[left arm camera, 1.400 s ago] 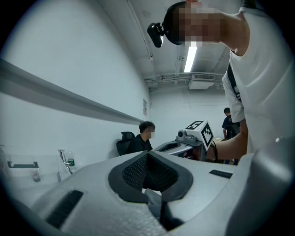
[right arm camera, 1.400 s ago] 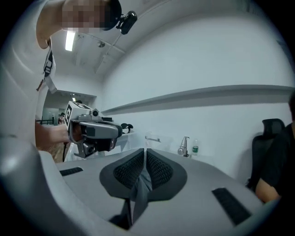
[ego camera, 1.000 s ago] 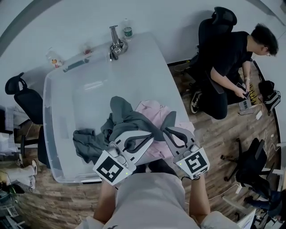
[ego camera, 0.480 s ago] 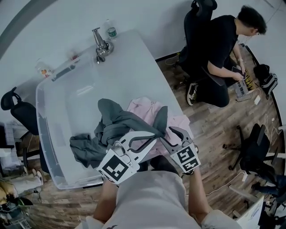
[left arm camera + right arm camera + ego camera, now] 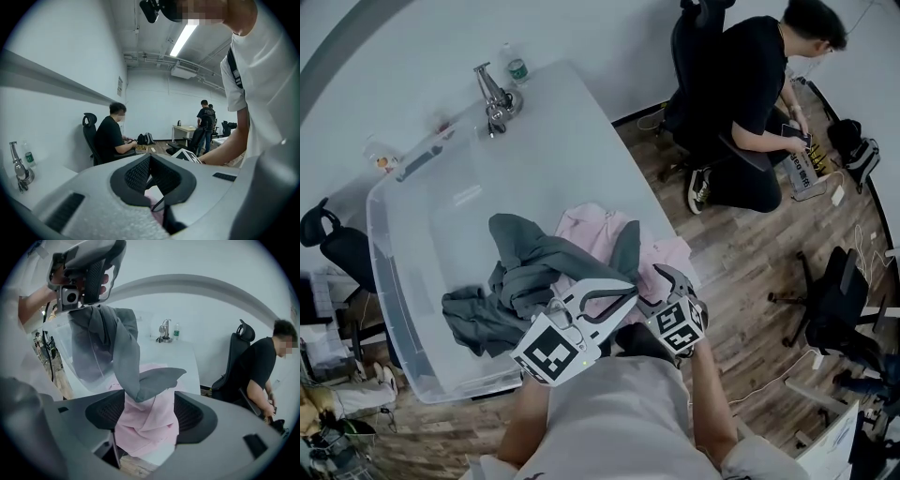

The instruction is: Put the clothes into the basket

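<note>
In the head view the gray garment hides the tips of my left claw and covers much of the pink garment. The label on the bottle is too small to read.

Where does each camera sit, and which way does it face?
Head view: on the head, facing steeply down at the clear bin; shows torso, left claw, right claw.
Left gripper view: on the left claw, facing across the room at a seated person; shows own arm, white shirt.
Right gripper view: on the right claw, facing the pink garment between its jaws, which have just been opening; shows left claw gripping grey garment.
Shared: all three show the seated person.
</note>
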